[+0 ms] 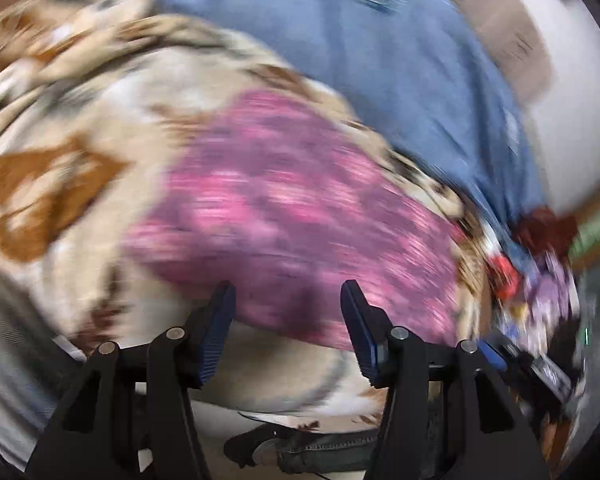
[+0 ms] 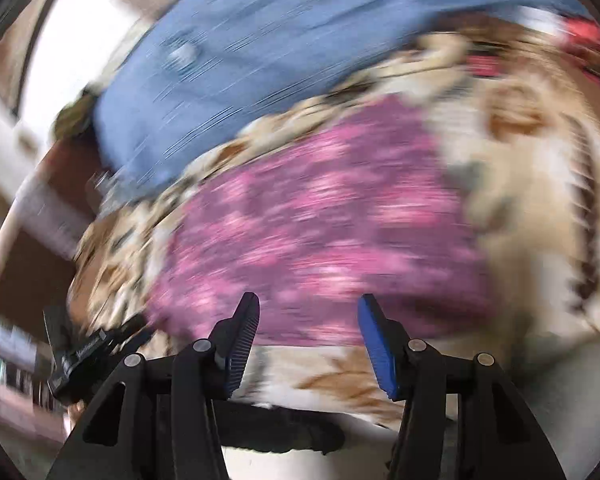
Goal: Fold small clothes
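A small pink and purple patterned garment (image 1: 292, 216) lies flat on a cream and brown patterned blanket (image 1: 60, 184). It also shows in the right wrist view (image 2: 320, 232). My left gripper (image 1: 288, 292) is open and empty, its blue pads just over the garment's near edge. My right gripper (image 2: 308, 304) is open and empty, also at the garment's near edge. Both views are blurred by motion.
A blue cloth (image 1: 380, 60) lies beyond the garment, seen too in the right wrist view (image 2: 260, 48). The other gripper (image 2: 80, 356) shows at lower left of the right view. Red and purple clothes (image 1: 540, 264) lie at the right. A person's leg (image 1: 308, 448) is below.
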The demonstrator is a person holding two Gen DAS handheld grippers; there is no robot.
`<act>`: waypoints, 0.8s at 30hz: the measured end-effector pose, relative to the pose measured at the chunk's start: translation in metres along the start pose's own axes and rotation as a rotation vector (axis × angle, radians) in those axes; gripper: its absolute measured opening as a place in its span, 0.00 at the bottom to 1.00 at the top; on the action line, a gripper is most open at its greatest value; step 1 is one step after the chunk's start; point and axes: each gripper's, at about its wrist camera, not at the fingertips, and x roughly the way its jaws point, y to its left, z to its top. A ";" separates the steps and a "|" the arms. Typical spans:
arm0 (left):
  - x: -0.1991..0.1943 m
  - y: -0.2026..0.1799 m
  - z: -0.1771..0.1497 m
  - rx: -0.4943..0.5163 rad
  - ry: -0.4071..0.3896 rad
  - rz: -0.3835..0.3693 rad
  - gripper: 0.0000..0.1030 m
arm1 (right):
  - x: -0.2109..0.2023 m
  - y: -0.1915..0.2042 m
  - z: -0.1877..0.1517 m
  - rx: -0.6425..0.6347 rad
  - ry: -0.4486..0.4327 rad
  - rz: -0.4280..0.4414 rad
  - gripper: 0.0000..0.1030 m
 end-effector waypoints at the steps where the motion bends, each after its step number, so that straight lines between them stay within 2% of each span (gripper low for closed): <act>1: 0.006 -0.011 -0.002 0.038 0.011 0.000 0.54 | 0.015 0.012 0.001 -0.033 0.018 0.023 0.51; 4: 0.037 -0.041 -0.006 0.141 0.054 0.017 0.54 | 0.050 0.035 -0.001 -0.109 0.055 0.011 0.48; 7: 0.068 -0.047 -0.012 0.198 0.093 0.129 0.54 | 0.075 0.045 -0.010 -0.178 0.075 -0.096 0.47; 9: 0.075 -0.041 -0.017 0.213 0.083 0.157 0.54 | 0.086 0.044 -0.015 -0.194 0.090 -0.139 0.44; 11: 0.078 -0.041 -0.022 0.243 0.064 0.167 0.54 | 0.095 0.038 -0.022 -0.227 0.098 -0.217 0.44; 14: 0.080 -0.049 -0.026 0.323 0.058 0.214 0.54 | 0.105 0.027 -0.026 -0.219 0.103 -0.223 0.44; 15: 0.078 -0.049 -0.025 0.324 0.067 0.210 0.54 | 0.104 0.027 -0.025 -0.224 0.103 -0.227 0.44; 17: 0.060 -0.038 -0.017 0.241 0.072 0.135 0.54 | 0.097 0.031 -0.024 -0.231 0.106 -0.235 0.44; 19: 0.037 -0.014 -0.008 0.103 0.030 0.071 0.57 | 0.084 0.035 -0.023 -0.214 0.087 -0.180 0.49; 21: 0.015 0.025 -0.001 -0.085 -0.001 0.025 0.62 | 0.073 0.040 -0.022 -0.186 0.067 -0.101 0.50; 23: 0.001 0.067 -0.001 -0.290 -0.020 -0.033 0.63 | 0.067 0.045 -0.018 -0.162 0.057 -0.022 0.57; 24: -0.005 0.083 -0.003 -0.367 -0.035 -0.037 0.63 | 0.066 0.049 -0.015 -0.152 0.054 0.008 0.62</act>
